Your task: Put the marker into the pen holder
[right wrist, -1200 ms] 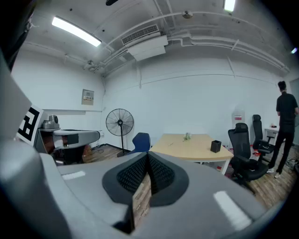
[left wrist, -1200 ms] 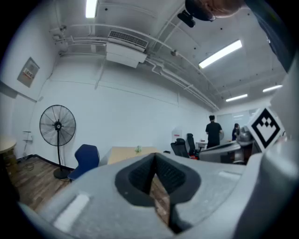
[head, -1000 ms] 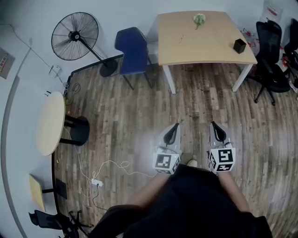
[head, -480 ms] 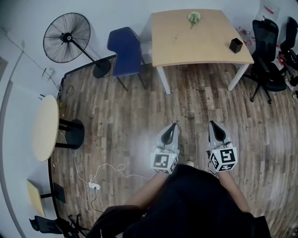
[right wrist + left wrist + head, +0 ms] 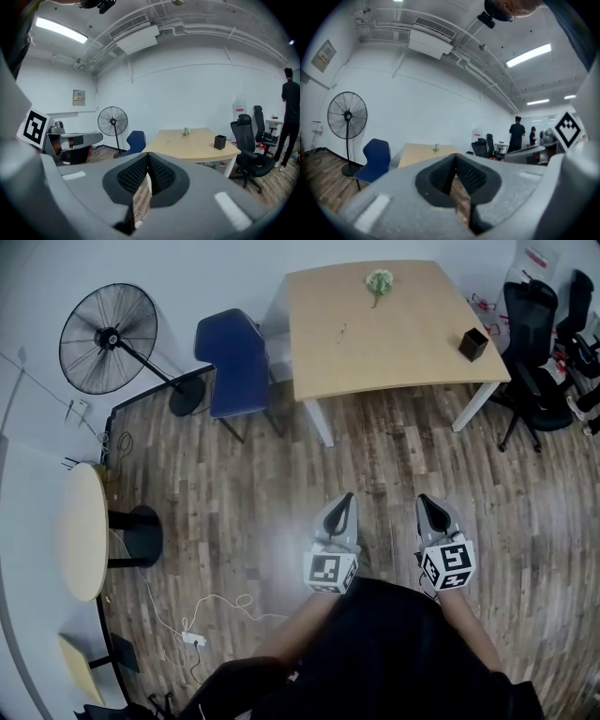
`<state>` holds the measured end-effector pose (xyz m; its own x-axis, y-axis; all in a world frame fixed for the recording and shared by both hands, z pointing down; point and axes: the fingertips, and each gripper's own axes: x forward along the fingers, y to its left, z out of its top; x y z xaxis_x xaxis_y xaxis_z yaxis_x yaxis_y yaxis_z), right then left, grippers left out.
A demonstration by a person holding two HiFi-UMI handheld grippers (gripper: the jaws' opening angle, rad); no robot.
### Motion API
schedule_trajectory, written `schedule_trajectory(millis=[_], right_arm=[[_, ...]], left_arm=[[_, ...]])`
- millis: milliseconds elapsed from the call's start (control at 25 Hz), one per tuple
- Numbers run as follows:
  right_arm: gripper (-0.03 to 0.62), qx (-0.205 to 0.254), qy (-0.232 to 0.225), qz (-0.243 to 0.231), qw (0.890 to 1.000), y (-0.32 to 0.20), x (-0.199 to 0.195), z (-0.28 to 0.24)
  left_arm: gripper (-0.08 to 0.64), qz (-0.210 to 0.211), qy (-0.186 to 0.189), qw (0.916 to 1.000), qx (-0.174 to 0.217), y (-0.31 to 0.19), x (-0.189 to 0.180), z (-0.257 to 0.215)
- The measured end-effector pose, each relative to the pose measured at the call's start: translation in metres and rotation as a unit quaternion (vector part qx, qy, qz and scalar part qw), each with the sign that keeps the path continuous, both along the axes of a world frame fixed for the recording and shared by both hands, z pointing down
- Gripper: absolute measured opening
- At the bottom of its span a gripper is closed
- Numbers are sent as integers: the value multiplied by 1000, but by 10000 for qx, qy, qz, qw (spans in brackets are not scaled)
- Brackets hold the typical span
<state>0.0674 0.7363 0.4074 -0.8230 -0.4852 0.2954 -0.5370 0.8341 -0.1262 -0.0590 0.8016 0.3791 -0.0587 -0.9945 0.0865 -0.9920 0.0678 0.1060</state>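
**Listener:** While the person stands on the wooden floor, what are the two tools doing?

**Describer:** Both are held out low in front of the body, side by side. The left gripper has its jaws pressed together with nothing between them. The right gripper is the same: pads flat on each other, empty.

**Listener:** So what is the step in hand, and how would it go well?

**Describer:** It looks like the approach, since the table lies ahead and well apart from both grippers. The person would probably do best to come right up to the near edge. One gripper's jaws should spread before it reaches in. It should then come down across the marker's barrel, not along it, so the marker does not roll away.

**Listener:** Where is the marker, and what does it look like?

**Describer:** The marker appears to be a thin, short sliver lying flat on the tan tabletop, toward its left half. It is too small to tell its colour or whether it is capped. The pen holder is a small black square cup standing upright near the table's right edge, well apart from the marker. A small green sprig lies near the far edge.
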Motion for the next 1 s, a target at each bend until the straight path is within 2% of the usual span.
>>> schedule_trajectory(millis=[160, 280, 560, 760, 1000], right_arm=[[2, -162, -62, -16, 9998, -49, -55, -5], [3, -71, 38, -156, 9998, -81, -106, -13], [3, -7, 102, -173, 9998, -138, -197, -15], [3, -104, 62, -291, 9995, -166, -248, -12], [3, -167, 241, -240, 9993, -193, -285, -10]], left_arm=[[3, 156, 149, 9997, -93, -49, -49, -3], [3, 265, 177, 9994, -103, -82, -90, -10], [2, 178, 141, 9997, 19, -142, -187, -17], [2, 206, 173, 9996, 32, -168, -236, -9], [3, 312, 216, 9993, 29, -190, -273, -6]])
